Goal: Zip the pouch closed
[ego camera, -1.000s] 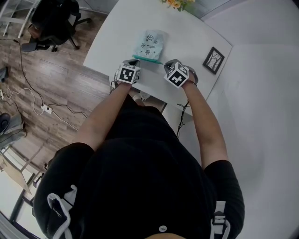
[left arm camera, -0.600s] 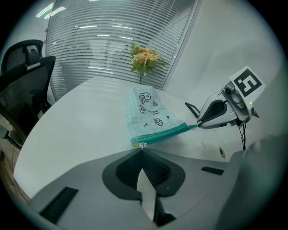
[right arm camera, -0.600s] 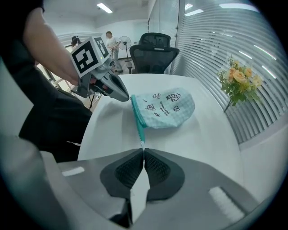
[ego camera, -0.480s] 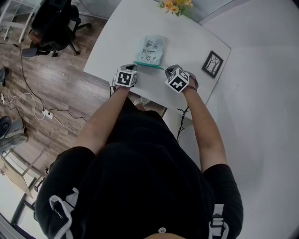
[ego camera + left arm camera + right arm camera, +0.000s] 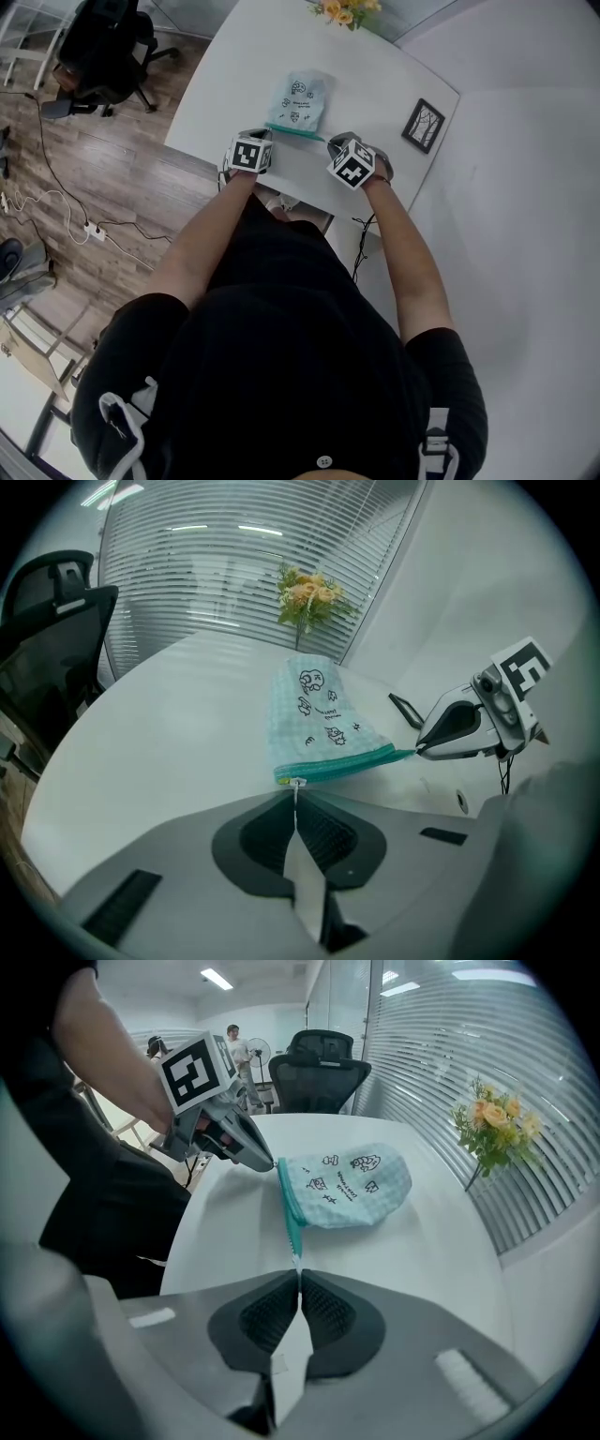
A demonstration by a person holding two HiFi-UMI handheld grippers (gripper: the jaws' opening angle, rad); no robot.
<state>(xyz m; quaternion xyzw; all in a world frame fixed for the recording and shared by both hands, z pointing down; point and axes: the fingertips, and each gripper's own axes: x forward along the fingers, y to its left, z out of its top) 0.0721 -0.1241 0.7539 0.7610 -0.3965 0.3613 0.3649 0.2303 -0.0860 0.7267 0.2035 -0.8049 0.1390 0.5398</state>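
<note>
The left gripper (image 5: 297, 794) is clamping the zip pull (image 5: 297, 783); the right gripper (image 5: 299, 1279) is clamping the opposite end of the pouch (image 5: 347, 1185). The zip is lying between them, along the desk's (image 5: 225, 94) near edge.

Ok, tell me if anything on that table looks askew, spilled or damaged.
Nothing stands out. The pouch lies on the table, its teal zipper pinched at one end by the left gripper and at the other by the right gripper. The flowers stand upright.
</note>
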